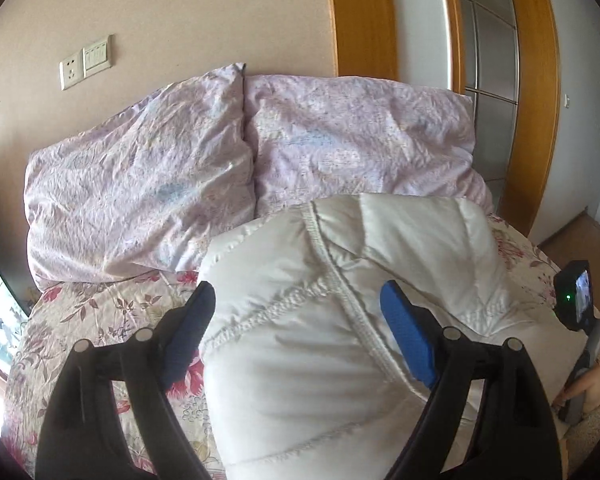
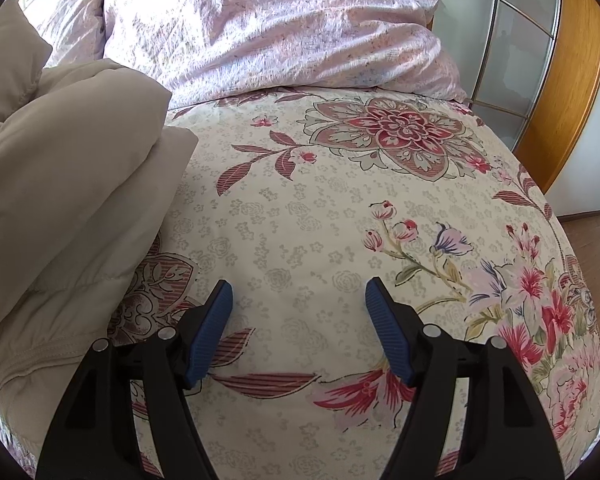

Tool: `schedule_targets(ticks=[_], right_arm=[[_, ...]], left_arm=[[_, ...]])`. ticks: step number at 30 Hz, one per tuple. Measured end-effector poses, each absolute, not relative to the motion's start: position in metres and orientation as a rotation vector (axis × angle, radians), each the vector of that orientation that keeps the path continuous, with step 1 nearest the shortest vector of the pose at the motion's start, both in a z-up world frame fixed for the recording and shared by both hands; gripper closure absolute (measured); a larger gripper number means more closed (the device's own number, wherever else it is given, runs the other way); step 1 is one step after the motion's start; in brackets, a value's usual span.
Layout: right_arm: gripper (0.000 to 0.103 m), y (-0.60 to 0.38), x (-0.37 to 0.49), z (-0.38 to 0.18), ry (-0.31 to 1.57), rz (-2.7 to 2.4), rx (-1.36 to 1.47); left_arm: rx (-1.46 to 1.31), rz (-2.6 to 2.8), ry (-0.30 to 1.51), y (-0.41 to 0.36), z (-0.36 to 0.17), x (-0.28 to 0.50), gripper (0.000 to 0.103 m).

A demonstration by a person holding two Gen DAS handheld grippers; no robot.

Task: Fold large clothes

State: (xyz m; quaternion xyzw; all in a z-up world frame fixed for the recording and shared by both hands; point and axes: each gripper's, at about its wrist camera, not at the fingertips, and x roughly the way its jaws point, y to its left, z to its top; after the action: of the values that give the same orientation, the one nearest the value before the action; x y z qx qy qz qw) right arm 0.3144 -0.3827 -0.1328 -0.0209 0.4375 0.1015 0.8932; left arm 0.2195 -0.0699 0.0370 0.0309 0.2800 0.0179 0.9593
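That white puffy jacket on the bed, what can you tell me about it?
The white puffy jacket is a quilted, slightly shiny padded garment with stitched seams, bunched into thick folded layers. It lies on the floral bedspread, its far edge against the lilac pillows. The left gripper frames it with open jaws, gripping nothing.

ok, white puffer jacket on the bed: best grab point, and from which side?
Probably the free right-hand edge of the white puffer jacket, where the folded layers end on the floral bedspread. Come in from the open bedspread side with the right gripper, whose jaws stand open and empty. The stacked layers are thick, so take a shallow bite low at the edge. The left gripper is open over the jacket's top.
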Motion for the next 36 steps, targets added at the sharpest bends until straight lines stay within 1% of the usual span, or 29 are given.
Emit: schedule_targets(ticks=[3, 7, 18, 25, 27, 29, 31, 33, 36], right_arm=[[0.029, -0.384, 0.315, -0.133, 0.911, 0.210, -0.040], [0.029, -0.384, 0.315, -0.134, 0.917, 0.209, -0.036], [0.026, -0.383, 0.315, -0.135, 0.924, 0.213, -0.046], [0.022, -0.383, 0.318, -0.136, 0.931, 0.208, -0.052], [0.019, -0.384, 0.320, -0.136, 0.939, 0.201, -0.050], [0.018, -0.384, 0.322, -0.135, 0.946, 0.189, -0.058], [0.019, -0.385, 0.322, -0.128, 0.937, 0.151, -0.087], [0.019, -0.390, 0.320, -0.110, 0.899, 0.131, -0.085], [0.019, -0.393, 0.311, -0.068, 0.804, 0.104, -0.091]], left_arm=[[0.053, 0.040, 0.580, -0.060, 0.027, 0.225, 0.019], [0.078, 0.000, 0.625, -0.074, 0.006, 0.238, 0.019], [0.178, -0.004, 0.623, -0.121, -0.036, 0.257, 0.019], [0.210, 0.016, 0.593, -0.142, -0.061, 0.267, 0.018], [0.218, 0.015, 0.592, -0.143, -0.063, 0.268, 0.019], [0.210, 0.008, 0.588, -0.141, -0.058, 0.265, 0.019], [0.183, -0.019, 0.591, -0.134, -0.050, 0.259, 0.015], [0.141, -0.056, 0.596, -0.125, -0.040, 0.251, 0.014], [0.103, -0.079, 0.587, -0.110, -0.023, 0.239, 0.014]])
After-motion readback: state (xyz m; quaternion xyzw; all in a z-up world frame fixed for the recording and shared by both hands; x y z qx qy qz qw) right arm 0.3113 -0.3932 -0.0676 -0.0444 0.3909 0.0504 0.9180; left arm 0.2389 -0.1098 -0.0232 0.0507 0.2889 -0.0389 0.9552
